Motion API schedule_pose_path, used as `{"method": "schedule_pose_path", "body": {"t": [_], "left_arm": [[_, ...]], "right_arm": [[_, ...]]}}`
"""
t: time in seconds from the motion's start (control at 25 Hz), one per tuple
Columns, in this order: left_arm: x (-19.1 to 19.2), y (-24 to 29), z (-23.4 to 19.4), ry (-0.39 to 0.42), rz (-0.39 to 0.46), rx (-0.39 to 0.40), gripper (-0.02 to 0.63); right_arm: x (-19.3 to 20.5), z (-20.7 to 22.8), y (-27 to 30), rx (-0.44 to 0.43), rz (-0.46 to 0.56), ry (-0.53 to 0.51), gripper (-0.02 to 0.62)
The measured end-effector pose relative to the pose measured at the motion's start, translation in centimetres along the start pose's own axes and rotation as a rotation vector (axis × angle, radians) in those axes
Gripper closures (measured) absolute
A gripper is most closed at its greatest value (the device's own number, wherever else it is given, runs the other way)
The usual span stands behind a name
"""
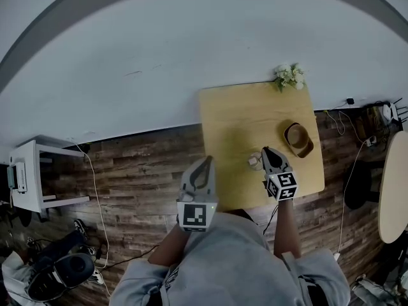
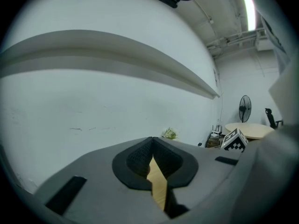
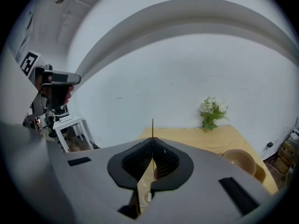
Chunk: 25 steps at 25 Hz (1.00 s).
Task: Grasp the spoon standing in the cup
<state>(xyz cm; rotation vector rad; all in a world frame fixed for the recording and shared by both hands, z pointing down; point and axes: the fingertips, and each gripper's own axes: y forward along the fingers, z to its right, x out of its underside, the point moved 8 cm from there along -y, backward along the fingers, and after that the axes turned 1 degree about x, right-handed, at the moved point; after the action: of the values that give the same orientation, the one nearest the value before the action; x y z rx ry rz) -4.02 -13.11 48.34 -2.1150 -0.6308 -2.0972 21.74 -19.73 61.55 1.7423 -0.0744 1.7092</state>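
Observation:
A small clear cup (image 1: 255, 161) stands near the front of the light wooden table (image 1: 242, 116). My right gripper (image 1: 267, 152) hangs right beside and above it. In the right gripper view the jaws (image 3: 153, 143) are shut on the thin spoon handle (image 3: 152, 129), which sticks straight up between the pads. The cup (image 3: 146, 195) shows blurred in the gap below them. My left gripper (image 1: 206, 161) hovers over the table's left front edge, shut, with nothing between its pads (image 2: 140, 157).
A brown bowl (image 1: 298, 139) sits to the right of the cup, and a bunch of white flowers (image 1: 289, 75) stands at the table's far edge by the wall. On the wooden floor are a white side table (image 1: 38, 177) at left and cables at right.

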Motion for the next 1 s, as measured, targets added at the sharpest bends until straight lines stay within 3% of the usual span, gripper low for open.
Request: {"method": "schedule_pose_path", "body": {"t": [0.28, 1.0], "left_arm": [[-0.1, -1.2, 0.0, 0.006, 0.019, 0.071, 0.604], [-0.7, -4.8, 0.8, 0.041, 0.092, 0.307, 0.604]], "right_arm": [[-2.1, -1.8, -3.3, 0.072, 0.107, 0.075, 0.595], [-8.2, -10.9, -15.2, 0.353, 0.431, 0.101, 0.595]]}}
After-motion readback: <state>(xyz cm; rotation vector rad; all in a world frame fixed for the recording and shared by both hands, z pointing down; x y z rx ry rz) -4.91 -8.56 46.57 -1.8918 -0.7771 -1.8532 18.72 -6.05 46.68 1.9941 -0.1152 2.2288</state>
